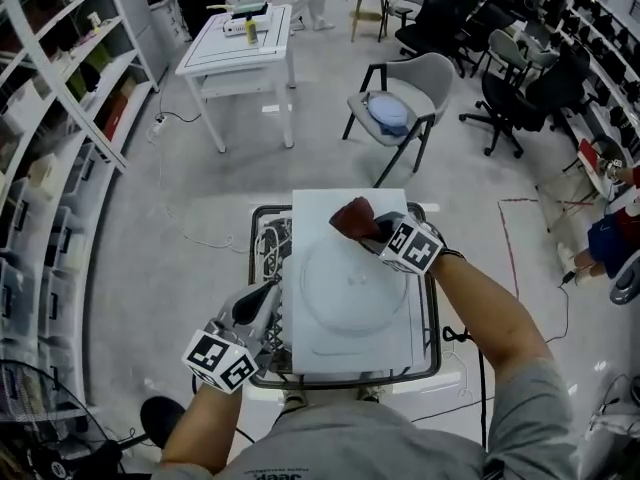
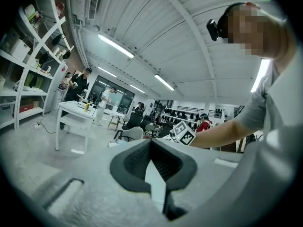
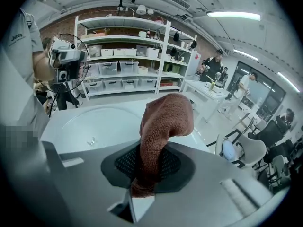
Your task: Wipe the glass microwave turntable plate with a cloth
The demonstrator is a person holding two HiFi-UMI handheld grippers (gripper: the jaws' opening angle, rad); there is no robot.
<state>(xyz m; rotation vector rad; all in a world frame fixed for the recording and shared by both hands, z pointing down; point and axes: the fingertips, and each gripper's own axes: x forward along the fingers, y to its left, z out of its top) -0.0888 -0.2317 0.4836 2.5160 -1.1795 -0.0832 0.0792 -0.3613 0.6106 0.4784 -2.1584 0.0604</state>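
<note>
1. Plate [image 1: 352,286] in head view: clear glass, lying flat on a white board [image 1: 340,353] atop a wire cart [image 1: 270,243]. Right gripper [image 1: 370,230] over the plate's far rim, pinching a brown cloth [image 1: 350,218]; cannot tell whether the cloth touches the glass. Left gripper [image 1: 268,296] just beside the board's left edge, off the plate, jaws pressed together. Grey chair [image 1: 405,98] and white table [image 1: 240,53] well beyond the cart.
2. Left gripper view: left gripper [image 2: 150,143] tilted up toward the ceiling. Dark pads [image 2: 137,162] meeting tip to tip, nothing between them. Marker cube [image 2: 183,132] of the right gripper beyond the jaws, at the end of a bare forearm. Table [image 2: 75,110] far off at the left.
3. Right gripper view: right gripper [image 3: 147,160] with jaws clamped on the lower end of the cloth [image 3: 165,117], the rest standing up and folding over away from the camera. Plate [image 3: 94,122] on the board [image 3: 199,135], behind the cloth and mostly to its left. Shelves [image 3: 128,65] and a fan [image 3: 66,56] in the background.
</note>
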